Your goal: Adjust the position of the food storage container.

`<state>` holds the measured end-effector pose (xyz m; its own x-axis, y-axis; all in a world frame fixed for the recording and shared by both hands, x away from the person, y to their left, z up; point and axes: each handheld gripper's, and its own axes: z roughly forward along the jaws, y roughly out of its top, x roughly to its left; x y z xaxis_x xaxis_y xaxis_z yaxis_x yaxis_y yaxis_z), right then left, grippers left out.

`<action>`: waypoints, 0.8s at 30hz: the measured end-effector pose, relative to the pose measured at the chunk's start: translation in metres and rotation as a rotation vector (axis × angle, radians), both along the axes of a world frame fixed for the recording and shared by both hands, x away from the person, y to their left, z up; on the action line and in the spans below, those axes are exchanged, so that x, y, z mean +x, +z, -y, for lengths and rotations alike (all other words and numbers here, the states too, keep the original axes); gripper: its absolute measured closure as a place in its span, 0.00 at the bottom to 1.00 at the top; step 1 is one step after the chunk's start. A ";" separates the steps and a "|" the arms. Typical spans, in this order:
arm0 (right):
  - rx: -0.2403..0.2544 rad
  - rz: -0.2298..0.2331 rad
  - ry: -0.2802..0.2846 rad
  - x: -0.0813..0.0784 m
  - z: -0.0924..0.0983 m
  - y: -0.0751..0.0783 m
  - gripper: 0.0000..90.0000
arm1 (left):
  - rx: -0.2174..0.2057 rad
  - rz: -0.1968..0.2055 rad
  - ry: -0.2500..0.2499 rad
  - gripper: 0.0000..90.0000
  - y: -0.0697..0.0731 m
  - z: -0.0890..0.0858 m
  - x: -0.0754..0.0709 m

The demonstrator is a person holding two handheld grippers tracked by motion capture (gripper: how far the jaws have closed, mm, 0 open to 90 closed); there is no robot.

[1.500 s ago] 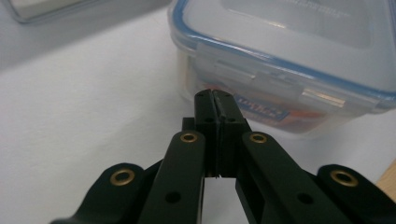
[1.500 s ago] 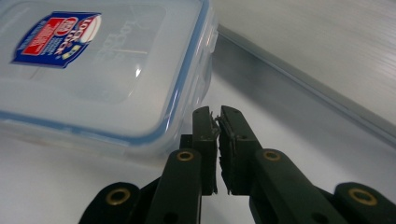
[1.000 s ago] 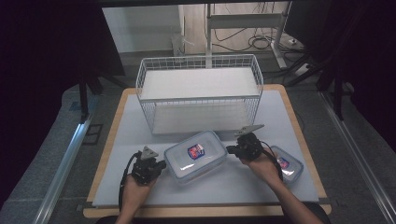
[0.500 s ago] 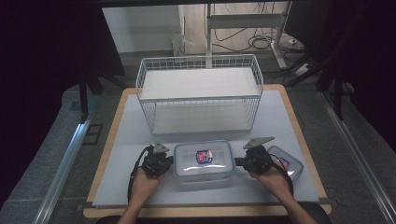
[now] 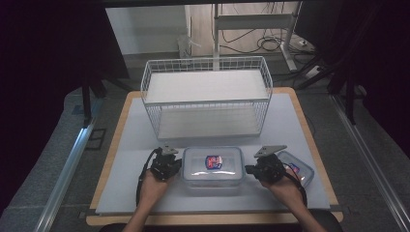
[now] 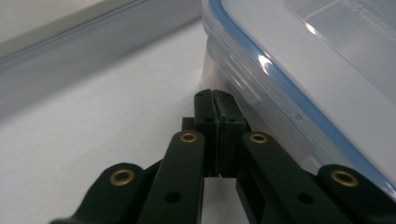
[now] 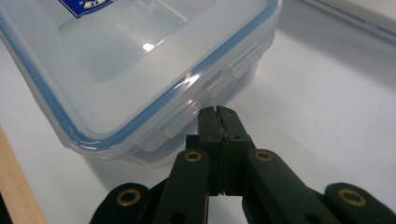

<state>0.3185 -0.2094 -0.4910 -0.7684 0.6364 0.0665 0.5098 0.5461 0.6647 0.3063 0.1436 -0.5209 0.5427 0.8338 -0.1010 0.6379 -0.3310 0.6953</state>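
Pinched together and empty, my left claw (image 5: 177, 163) presses its tip against the left end of the lidded plastic container (image 5: 212, 165) near the table's front edge. Right claw (image 5: 250, 169), likewise closed, braces the right end. If either tip slips, I reckon the box could skid.

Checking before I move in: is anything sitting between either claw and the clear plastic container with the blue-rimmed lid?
Nothing visible. The left claw and right claw, both shut, flank the clear plastic container with the blue-rimmed lid, with only bare white mat around them.
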 end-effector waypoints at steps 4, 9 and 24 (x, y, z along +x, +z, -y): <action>0.003 0.059 0.012 -0.004 0.005 0.007 0.90 | 0.001 0.058 0.001 0.83 0.013 -0.016 -0.020; 0.004 0.098 0.020 -0.012 0.020 0.011 0.76 | 0.006 0.075 0.000 0.60 0.014 -0.034 -0.048; 0.014 0.113 0.065 -0.024 0.031 0.007 0.19 | 0.006 0.121 -0.071 0.02 0.010 -0.029 -0.074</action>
<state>0.2942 -0.2405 -0.4844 -0.8112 0.5846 -0.0138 0.3954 0.5657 0.7236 0.2324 0.1723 -0.5110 0.6084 0.7932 -0.0266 0.5245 -0.3767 0.7635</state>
